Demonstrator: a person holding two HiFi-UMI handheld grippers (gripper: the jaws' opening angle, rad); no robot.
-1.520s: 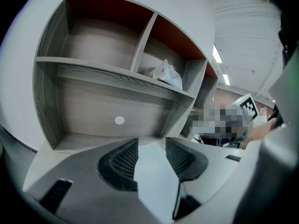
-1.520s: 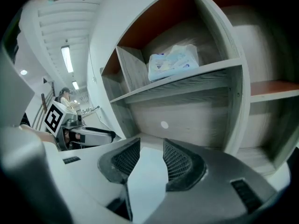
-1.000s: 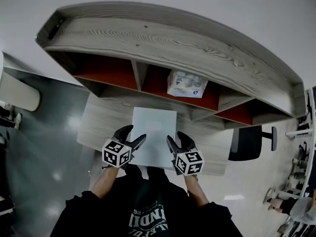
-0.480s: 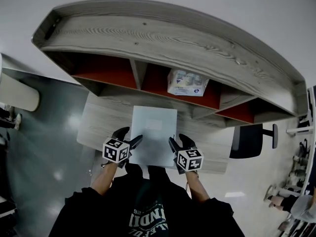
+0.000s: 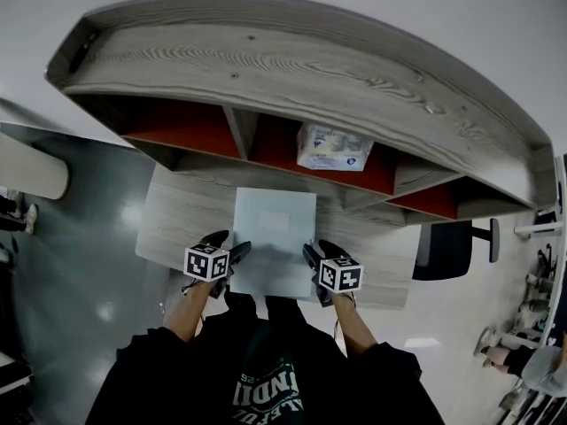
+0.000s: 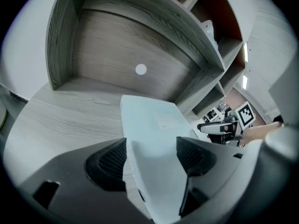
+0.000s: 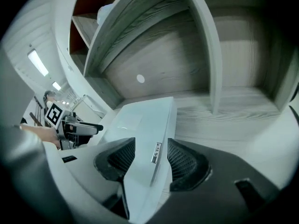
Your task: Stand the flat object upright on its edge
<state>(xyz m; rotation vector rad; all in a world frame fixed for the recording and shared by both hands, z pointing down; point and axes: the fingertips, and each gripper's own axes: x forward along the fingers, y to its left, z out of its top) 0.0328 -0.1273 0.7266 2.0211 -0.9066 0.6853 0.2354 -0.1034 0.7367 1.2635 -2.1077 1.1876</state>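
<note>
**A:** How far along is this?

**B:** Hardly started, I'd judge. The flat box [image 5: 275, 237] is lying on its broad face on the surface [image 5: 173, 224], just ahead of both sets of fingers and in front of the shelf unit [image 5: 266, 69]. No edge is lifting yet.

**A:** What are the grippers doing?

**B:** The left gripper [image 5: 227, 244] is sitting at the box's near left corner and the right gripper [image 5: 321, 250] at its near right corner. The left fingers [image 6: 110, 160] have just been opening and are standing wide apart. The box's corner is poking in between them: the outer finger is hanging over bare surface and the inner one over the box's top. Nothing is clamping it, as far as I can see.

**A:** And the right side?

**B:** It is mirroring that. The right fingers [image 7: 184, 162] are released too, straddling the box's side wall. A small label on that wall is showing between them, and the outer finger is hovering beside the wall, not pressing on it.

**A:** So what's left?

**B:** Nearly all of it, I reckon. They are only lining up for a hold. The box will need gripping or catching at both corners, then tipping up onto one edge. After that it must be steadied and let go so that it stands alone. It looks thin, so it may topple once freed.
</note>
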